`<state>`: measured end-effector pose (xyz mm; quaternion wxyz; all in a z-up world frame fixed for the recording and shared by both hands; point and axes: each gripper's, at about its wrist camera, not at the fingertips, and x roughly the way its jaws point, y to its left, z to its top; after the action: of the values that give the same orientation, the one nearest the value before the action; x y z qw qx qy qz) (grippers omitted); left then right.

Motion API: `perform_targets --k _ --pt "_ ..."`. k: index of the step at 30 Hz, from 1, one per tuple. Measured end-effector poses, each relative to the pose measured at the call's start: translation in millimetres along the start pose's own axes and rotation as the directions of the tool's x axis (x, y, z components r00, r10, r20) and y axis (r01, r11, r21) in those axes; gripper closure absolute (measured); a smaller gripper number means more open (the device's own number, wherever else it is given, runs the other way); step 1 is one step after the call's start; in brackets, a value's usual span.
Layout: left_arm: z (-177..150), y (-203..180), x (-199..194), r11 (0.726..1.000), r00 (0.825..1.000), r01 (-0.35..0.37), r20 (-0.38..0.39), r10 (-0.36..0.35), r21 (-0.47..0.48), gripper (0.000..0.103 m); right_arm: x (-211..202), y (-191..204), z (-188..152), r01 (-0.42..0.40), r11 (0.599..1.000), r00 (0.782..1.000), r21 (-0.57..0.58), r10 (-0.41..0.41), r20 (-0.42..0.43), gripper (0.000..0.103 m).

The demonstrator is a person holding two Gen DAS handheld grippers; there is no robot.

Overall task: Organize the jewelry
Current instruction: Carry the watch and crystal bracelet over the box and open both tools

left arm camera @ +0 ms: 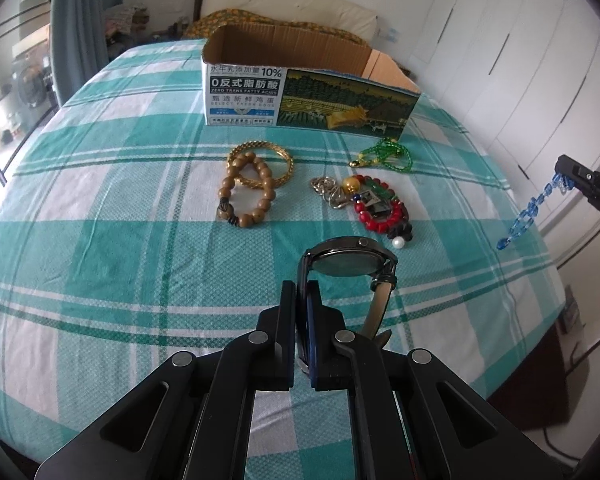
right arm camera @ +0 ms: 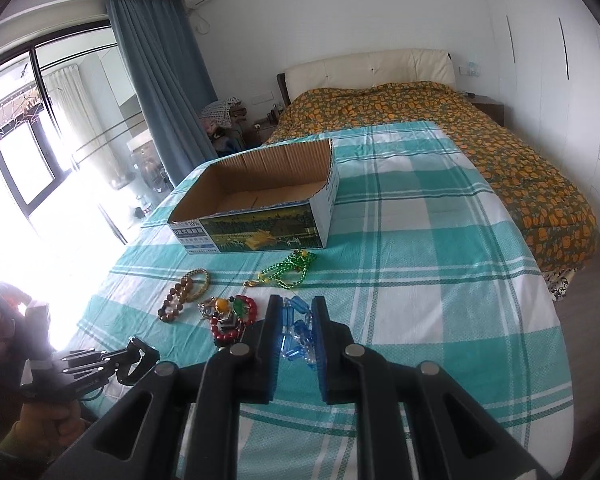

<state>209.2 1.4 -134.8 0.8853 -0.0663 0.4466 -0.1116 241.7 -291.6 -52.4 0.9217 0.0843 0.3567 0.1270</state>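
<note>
Both grippers point downward (jaws closed): the left gripper grips something, the right gripper likewise.

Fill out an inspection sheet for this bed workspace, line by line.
Surface: checked teal sheet on a bed.
Job's things: open cardboard box; gold bangle under wooden bead bracelet; green bead necklace; red bead bracelet in a mixed pile.
Clutter: nothing seen.
Grippers: left tool shut on watch strap; right tool shut on blue bead chain.
Cables: cord on floor.
Surroundings: curtain, wardrobe, floral quilt.
</note>
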Motion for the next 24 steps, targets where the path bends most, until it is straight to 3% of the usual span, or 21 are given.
perform_targets --k 9,24 --pt "20 9 -24 1.000 0.998 0.025 0.050 -0.024 -0.017 0.100 -15 20 17 -0.012 0.999 0.999 -0.046 0.014 0.042 0.091" --pt "54 21 -43 0.997 0.995 0.073 0.072 -0.071 -0.024 0.100 -32 43 43 -0.046 0.994 0.994 -0.095 0.055 0.092 0.091"
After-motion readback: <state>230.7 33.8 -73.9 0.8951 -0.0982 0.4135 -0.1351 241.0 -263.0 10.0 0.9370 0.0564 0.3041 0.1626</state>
